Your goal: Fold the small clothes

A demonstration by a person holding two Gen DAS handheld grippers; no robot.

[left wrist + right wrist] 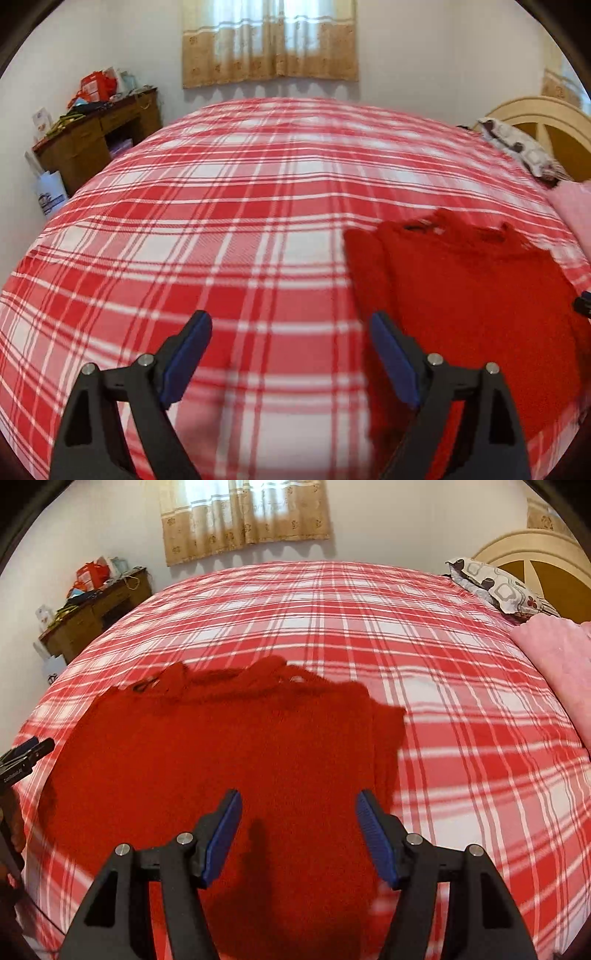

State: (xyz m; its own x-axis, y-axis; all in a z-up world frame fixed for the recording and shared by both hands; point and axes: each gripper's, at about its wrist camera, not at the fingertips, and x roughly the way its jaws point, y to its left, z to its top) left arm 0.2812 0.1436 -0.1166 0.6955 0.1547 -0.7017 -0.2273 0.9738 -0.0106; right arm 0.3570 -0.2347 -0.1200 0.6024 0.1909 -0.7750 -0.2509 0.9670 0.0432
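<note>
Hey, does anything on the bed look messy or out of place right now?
Nothing stands out. The red sweater lies flat on the plaid bedspread, with one edge already folded in.

Both fisheye views look forward and steeply down from close above a bed with a red-and-white plaid cover (258, 206), facing a beige curtained window (243, 513). The left view sits left of a fuzzy red knitted garment (472, 295); the right view is directly over it. Both share bed, garment and window.
</note>
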